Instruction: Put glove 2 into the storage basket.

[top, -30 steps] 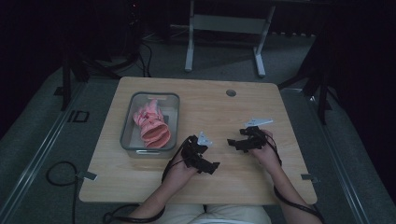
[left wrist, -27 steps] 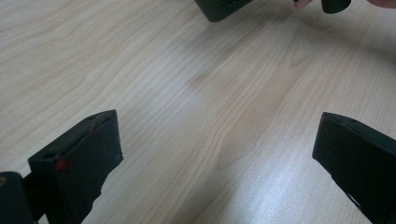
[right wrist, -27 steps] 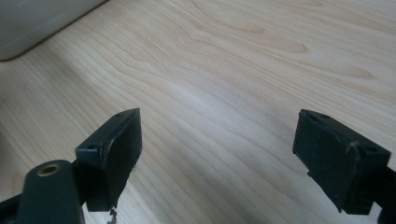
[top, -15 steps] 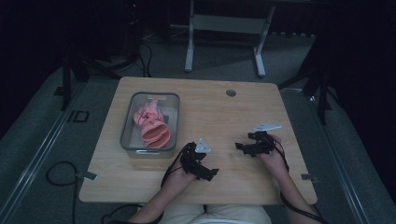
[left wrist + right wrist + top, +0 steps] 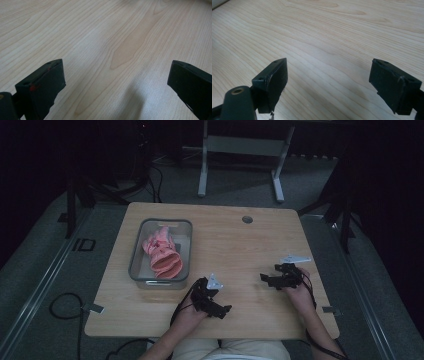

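left gripper (image 5: 226, 310): jaws spread wide, empty, low over the light wooden table (image 5: 235, 240) near its front edge. right gripper (image 5: 263, 277): jaws spread wide, empty, over bare wood at the table's right side. crumpled pink cloth (image 5: 162, 254): lies inside the clear rectangular plastic bin (image 5: 136, 254) on the table's left half, well apart from both grippers.

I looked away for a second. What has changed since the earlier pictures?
Both grippers drew back toward the person's edge: left gripper, right gripper. Both are open and hold nothing. The pink cloth stayed in the clear bin.
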### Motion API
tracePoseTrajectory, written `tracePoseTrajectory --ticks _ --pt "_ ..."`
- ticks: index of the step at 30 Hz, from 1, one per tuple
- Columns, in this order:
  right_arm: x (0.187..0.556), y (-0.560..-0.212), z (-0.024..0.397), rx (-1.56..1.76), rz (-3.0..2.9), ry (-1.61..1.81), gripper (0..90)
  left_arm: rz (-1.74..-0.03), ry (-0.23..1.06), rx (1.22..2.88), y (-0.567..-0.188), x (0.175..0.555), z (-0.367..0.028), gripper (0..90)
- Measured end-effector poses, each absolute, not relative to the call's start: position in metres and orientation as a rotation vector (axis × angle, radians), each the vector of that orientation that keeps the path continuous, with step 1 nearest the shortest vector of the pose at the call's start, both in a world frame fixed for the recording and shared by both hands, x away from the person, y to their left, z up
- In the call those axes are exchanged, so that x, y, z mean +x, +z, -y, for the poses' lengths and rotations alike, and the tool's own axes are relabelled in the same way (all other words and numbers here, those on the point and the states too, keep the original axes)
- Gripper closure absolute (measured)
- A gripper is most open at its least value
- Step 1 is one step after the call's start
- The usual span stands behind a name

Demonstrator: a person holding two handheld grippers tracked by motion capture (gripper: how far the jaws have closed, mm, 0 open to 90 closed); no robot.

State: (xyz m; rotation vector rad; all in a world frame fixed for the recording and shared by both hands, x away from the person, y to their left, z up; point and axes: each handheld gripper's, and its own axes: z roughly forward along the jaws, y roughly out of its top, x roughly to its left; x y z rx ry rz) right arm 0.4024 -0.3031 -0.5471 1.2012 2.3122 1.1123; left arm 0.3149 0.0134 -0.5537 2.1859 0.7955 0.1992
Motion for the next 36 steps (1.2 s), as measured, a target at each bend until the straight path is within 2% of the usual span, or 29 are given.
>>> tracePoseTrajectory --ticks 36 --pt "0.402 -0.558 0.316 1.219 -2.264 1.037 14.4 -0.774 0.233 2.168 -0.559 0.309 -0.02 0.8"
